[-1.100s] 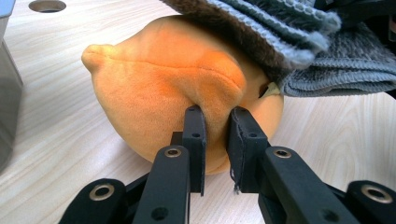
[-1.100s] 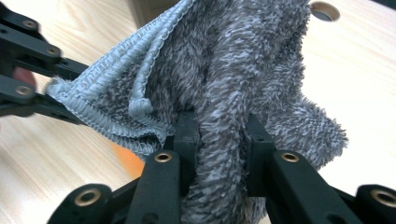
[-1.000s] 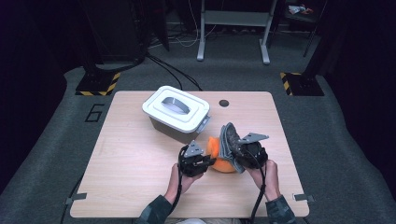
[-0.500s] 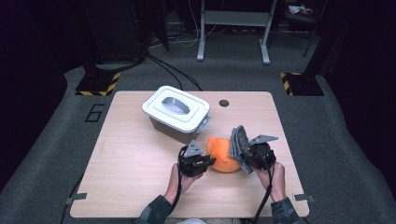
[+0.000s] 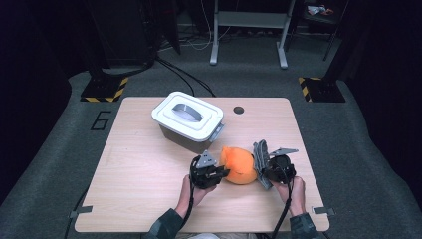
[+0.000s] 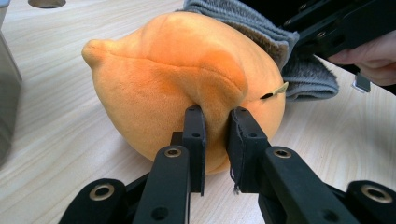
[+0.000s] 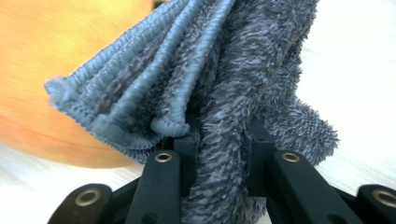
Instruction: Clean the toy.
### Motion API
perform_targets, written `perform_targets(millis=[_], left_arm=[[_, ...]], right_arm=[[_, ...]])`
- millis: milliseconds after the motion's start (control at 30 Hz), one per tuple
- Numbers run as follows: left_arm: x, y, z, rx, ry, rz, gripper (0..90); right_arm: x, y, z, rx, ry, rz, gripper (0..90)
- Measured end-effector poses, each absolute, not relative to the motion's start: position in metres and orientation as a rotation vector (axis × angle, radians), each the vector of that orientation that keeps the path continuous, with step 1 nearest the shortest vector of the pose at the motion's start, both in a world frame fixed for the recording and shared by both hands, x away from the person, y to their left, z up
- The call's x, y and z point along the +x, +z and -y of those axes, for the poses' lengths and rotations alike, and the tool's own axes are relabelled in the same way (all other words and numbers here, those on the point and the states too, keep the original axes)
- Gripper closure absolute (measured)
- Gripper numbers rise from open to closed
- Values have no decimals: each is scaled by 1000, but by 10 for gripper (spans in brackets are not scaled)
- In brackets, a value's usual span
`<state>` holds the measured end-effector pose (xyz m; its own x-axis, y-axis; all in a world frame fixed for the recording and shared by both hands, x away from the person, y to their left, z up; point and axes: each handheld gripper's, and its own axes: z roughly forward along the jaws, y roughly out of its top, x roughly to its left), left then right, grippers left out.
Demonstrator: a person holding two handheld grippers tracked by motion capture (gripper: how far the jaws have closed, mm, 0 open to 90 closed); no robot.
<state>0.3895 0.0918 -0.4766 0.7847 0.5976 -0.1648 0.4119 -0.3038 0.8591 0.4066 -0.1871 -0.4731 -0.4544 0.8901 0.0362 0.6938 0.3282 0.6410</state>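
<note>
We see the soft orange plush (image 5: 240, 165) resting near-right on the table (image 5: 134, 174), light and squashy. Our left gripper (image 5: 217, 174) pinches a fold of it; our right gripper (image 5: 263, 172) clamps the limp grey cloth (image 5: 261, 153).

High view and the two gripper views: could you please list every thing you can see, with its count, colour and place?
Plush toy: one, orange, on the table's near middle, between the two tongs.
Cloth: one, grey, bunched, at the toy's right side.
Box with lid: one, grey body and white lid, behind the toy.
Table: one, light wood, with a round hole near its far edge.
Floor: grey carpet, with a painted 6 left of the table.
Stand bases: two, black with yellow stripes, on the floor beyond the table.
Left tongs: one, black, shut on a fold of the plush toy.
Right tongs: one, black, shut on the cloth.
Hands: two, at the near edge, each holding one of the tongs.
</note>
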Motion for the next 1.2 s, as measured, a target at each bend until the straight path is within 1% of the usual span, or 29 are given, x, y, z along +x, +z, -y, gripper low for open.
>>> perform_targets(millis=[267, 433, 600, 733, 800, 900, 1000, 1200], left_arm=[[390, -477, -94, 1939, 220, -771, 779], [391, -477, -96, 1936, 223, -772, 779], [391, -477, -96, 1936, 224, -772, 779], [391, -477, -96, 1937, 224, -772, 779], [391, -476, -97, 1943, 219, -768, 778], [392, -476, -97, 1942, 219, -768, 777], [392, -477, -97, 1946, 218, -764, 775], [393, -477, -98, 1950, 215, -757, 751]], right_arm=[[413, -500, 189, 1469, 782, -2322, 720], [411, -486, 194, 1449, 756, -2293, 721], [399, -453, 199, 1401, 836, -2216, 720], [388, -425, 189, 1312, 926, -2197, 720], [385, -416, 179, 1260, 948, -2214, 720], [386, -415, 163, 1217, 944, -2268, 720], [391, -425, 151, 1197, 905, -2313, 720], [395, -433, 151, 1212, 913, -2313, 722]])
